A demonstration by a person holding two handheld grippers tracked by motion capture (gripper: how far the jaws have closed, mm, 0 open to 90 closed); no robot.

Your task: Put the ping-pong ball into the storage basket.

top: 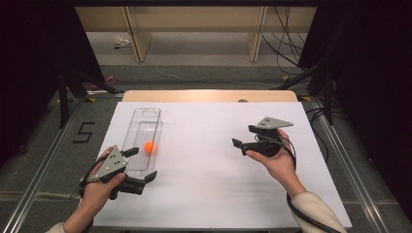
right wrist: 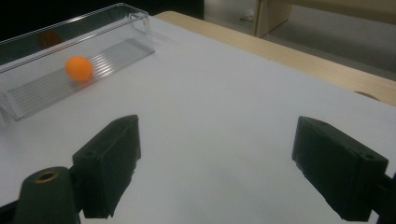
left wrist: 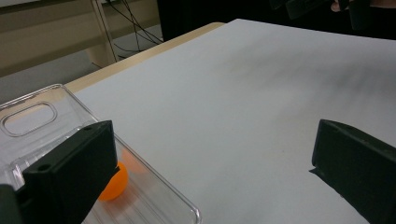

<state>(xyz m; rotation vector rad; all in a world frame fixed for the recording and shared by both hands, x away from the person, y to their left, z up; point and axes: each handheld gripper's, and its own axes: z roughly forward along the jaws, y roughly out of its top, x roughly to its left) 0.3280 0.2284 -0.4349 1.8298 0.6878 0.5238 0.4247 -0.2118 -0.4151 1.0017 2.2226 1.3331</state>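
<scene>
At the white-covered table (top: 209, 160), I hold my left gripper (top: 142, 164) at the near left, its jaws spread wide and grasping nothing, one jaw over the near end of the clear plastic tray (top: 142, 127) and the other over bare table to its right. The long, narrow tray lies on the left side of the table, running from near to far, and a single orange ball (top: 149, 146) rests on its ribbed floor, toward the near half and just beyond my left jaw. In the left gripper view the ball (left wrist: 114, 183) sits partly behind that jaw inside the tray (left wrist: 154, 196). My right gripper (top: 244, 136) hangs over the right half of the table, well apart from the tray, jaws released and empty, pointing left toward the ball (right wrist: 78, 68).
</scene>
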